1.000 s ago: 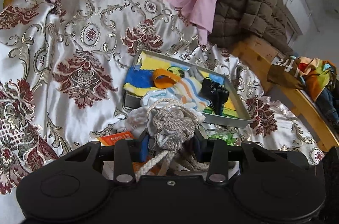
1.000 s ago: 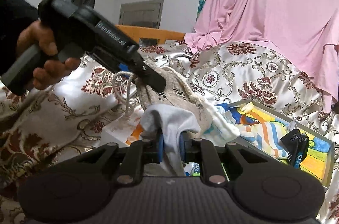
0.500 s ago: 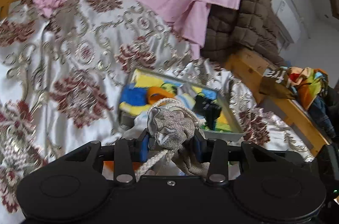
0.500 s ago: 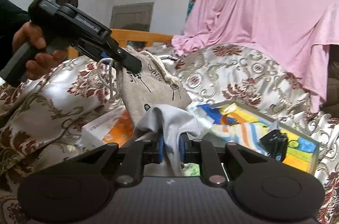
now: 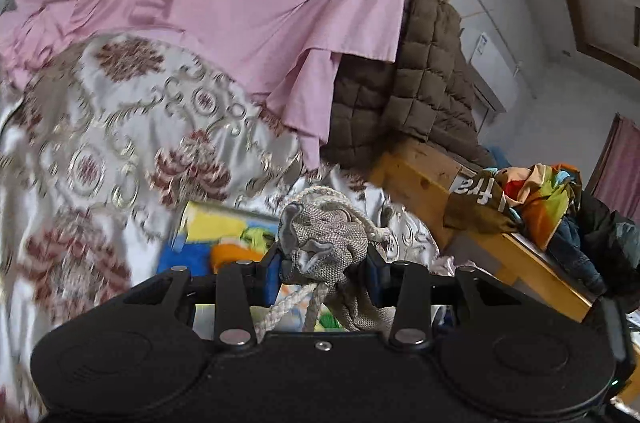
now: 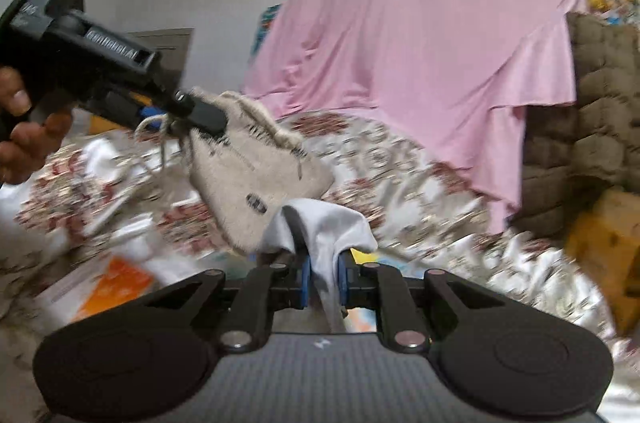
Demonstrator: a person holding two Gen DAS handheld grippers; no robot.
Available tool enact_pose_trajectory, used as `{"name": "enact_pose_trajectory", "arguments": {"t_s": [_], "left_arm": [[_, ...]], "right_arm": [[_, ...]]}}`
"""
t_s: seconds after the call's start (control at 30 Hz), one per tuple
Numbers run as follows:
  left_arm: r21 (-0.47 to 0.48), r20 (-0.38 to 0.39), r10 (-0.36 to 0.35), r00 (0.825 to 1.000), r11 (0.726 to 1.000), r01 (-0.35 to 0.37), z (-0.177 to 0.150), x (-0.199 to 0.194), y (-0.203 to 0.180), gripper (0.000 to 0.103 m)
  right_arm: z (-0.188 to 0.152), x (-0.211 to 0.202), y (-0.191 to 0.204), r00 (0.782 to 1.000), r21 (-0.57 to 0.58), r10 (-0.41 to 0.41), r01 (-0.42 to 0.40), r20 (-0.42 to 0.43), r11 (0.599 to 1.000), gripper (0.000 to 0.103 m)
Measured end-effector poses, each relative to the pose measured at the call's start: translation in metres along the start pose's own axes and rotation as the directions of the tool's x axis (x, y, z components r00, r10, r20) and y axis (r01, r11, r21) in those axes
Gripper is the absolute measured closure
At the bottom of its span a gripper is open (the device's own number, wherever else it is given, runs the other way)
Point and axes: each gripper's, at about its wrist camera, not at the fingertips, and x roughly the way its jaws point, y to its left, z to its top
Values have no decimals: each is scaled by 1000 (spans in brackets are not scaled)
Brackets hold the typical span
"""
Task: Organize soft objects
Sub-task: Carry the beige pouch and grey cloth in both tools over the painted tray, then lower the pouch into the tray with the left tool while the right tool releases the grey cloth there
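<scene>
Currently:
left gripper [image 5: 325, 263]: clamped on drawstring pouch [image 5: 326, 243] neck
right gripper [image 6: 322, 277]: pinching white cloth [image 6: 326, 227], just beside pouch
left: cloth not yet inside pouch

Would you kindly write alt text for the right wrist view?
The right claw pinches a white cloth above a patterned satin bedspread. Beside it, the left claw, held by a hand, grips a beige drawstring pouch; a pink sheet hangs behind.
</scene>
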Motion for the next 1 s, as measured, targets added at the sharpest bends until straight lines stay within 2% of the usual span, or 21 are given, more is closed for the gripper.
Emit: {"name": "enact_pose_trajectory", "arguments": {"t_s": [0.17, 0.27, 0.47, 0.7, 0.9, 1.0], "left_arm": [[34, 46, 10, 999, 999, -12, 24, 41, 8, 61], [11, 74, 38, 997, 999, -39, 31, 67, 21, 61], [-49, 71, 91, 993, 995, -87, 27, 115, 52, 60], [-160, 4, 149, 989, 976, -146, 16, 153, 86, 60], [-183, -96, 184, 978, 963, -199, 5, 174, 98, 60], [-165, -161, 205, 965, 959, -231, 0, 183, 100, 60]], "right_arm": [[28, 46, -29, 998, 37, -57, 57, -5, 998, 88], [37, 79, -50, 998, 126, -55, 60, -38, 990, 88], [37, 145, -81, 988, 249, -69, 102, -136, 963, 88], [15, 199, -93, 960, 334, -61, 153, -272, 930, 88], [-2, 217, -84, 941, 322, -54, 167, -333, 932, 88], [-8, 219, -81, 934, 317, -51, 170, -353, 933, 87]]}}
